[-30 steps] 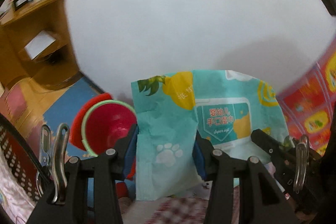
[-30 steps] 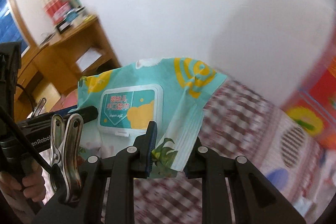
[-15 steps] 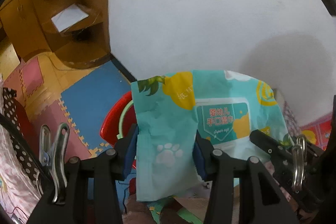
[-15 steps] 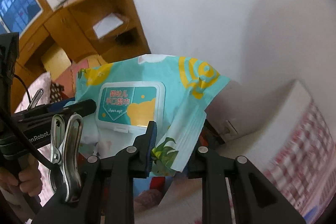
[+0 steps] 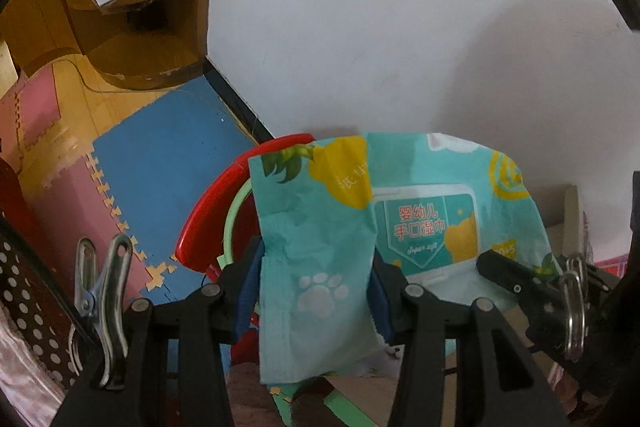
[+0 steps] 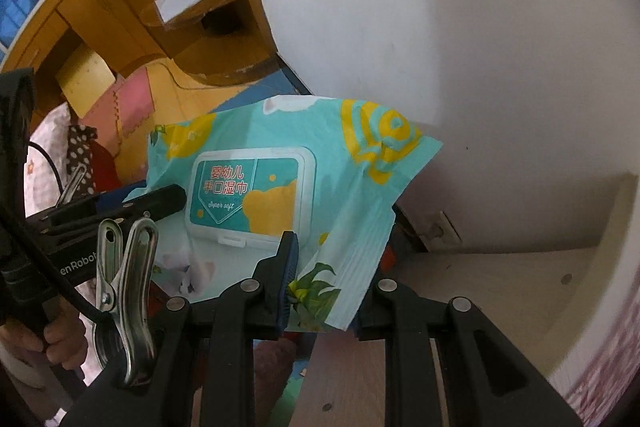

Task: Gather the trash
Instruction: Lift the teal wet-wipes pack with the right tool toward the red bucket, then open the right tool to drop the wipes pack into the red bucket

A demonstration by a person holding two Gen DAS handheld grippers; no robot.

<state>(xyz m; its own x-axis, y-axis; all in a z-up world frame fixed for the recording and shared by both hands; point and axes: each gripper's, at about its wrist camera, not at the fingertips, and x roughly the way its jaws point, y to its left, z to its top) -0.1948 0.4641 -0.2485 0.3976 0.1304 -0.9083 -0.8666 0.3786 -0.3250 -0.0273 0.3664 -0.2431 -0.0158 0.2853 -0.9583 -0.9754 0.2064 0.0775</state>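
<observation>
Above the red bin [image 5: 216, 211], by the wall: one wipes pack [image 5: 320, 247], limp. I hold it with both grippers, left gripper [image 5: 316, 291] clamped on one end, right gripper [image 6: 326, 279] on the other. Step: carrying to bin. Next, I judge: centre over the opening, then let go both ends together.

We find the left claw [image 5: 316, 293] angled steeply downward, its blue-padded fingers [image 5: 250, 287] clamped on one end of the wet-wipe pack [image 5: 424, 223]. Our right claw [image 6: 326, 291] points down likewise, pinching the opposite end. A hand [image 6: 48, 341] grips the left claw's handle.
</observation>
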